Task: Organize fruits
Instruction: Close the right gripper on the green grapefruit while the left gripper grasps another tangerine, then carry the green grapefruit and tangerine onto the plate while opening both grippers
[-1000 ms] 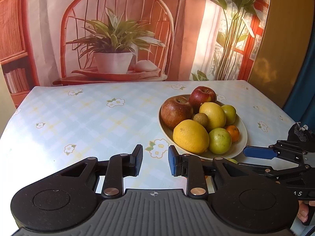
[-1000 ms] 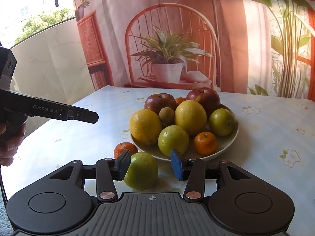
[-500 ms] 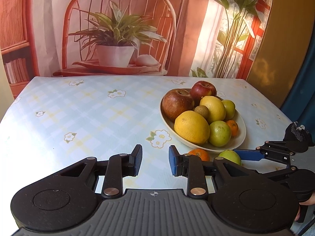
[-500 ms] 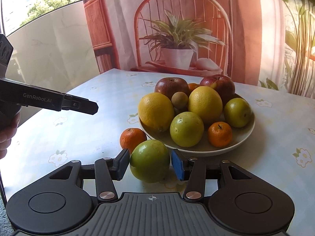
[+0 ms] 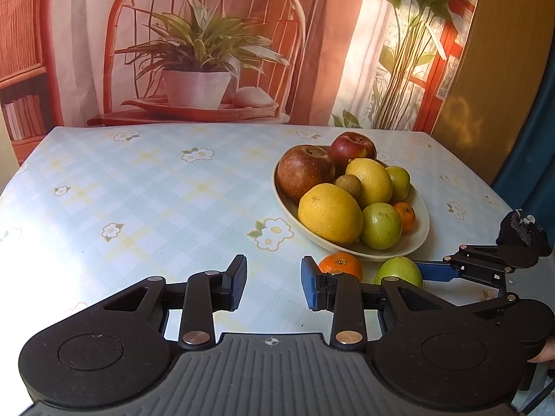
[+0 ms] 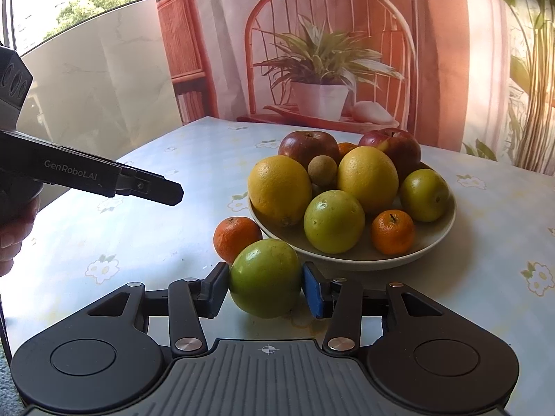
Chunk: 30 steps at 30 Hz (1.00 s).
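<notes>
Table (image 5: 145, 187) with pale blue checked cloth, white flower print. Directly on it: an oval cream bowl (image 6: 447, 222) heaped with fruit. Just beside the bowl's near rim, on the cloth, a loose mandarin (image 6: 237, 238) and a green apple (image 6: 265, 277), the two touching or nearly so; the mandarin sits left of the apple in the right wrist view.

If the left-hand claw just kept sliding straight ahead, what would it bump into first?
Probably nothing soon: ahead of the left gripper lies bare tablecloth. The fruit plate sits off to its right.
</notes>
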### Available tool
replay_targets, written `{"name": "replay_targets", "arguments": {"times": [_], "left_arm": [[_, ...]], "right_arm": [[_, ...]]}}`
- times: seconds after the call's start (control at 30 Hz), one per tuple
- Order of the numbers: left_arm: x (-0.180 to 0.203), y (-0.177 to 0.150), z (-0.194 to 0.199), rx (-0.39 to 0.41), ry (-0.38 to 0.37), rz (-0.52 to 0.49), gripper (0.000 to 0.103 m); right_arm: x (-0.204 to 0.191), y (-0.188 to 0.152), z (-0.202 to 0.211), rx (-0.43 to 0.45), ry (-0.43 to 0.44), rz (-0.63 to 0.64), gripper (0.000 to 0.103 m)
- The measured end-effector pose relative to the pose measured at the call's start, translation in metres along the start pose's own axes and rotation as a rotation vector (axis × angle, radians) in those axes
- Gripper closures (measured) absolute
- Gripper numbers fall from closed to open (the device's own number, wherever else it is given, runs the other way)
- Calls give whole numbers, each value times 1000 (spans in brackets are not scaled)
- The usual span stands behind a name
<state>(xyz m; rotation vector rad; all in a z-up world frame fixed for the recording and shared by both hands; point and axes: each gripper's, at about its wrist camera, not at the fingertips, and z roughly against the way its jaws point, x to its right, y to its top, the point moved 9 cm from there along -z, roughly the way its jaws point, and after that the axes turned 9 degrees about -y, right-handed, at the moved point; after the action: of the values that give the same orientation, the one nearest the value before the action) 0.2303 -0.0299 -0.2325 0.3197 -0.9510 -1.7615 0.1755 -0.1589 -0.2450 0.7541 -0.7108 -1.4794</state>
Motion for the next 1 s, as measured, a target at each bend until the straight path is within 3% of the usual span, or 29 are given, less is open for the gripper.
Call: {"name": "replay_targets", "arguments": {"times": [0.23, 0.37, 0.67, 1.0], "left_arm": [[11, 0, -6, -10, -31, -18, 60], [22, -3, -14, -26, -61, -38, 54], [42, -9, -38, -70, -89, -75, 54], [40, -12, -56, -98, -72, -60, 54]], "right_arm": [[11, -2, 11, 33, -8, -36, 61], [32, -2, 22, 86, -47, -128, 61], [83, -6, 35, 164, -123, -358, 61], [83, -7, 34, 165, -112, -353, 61]]}}
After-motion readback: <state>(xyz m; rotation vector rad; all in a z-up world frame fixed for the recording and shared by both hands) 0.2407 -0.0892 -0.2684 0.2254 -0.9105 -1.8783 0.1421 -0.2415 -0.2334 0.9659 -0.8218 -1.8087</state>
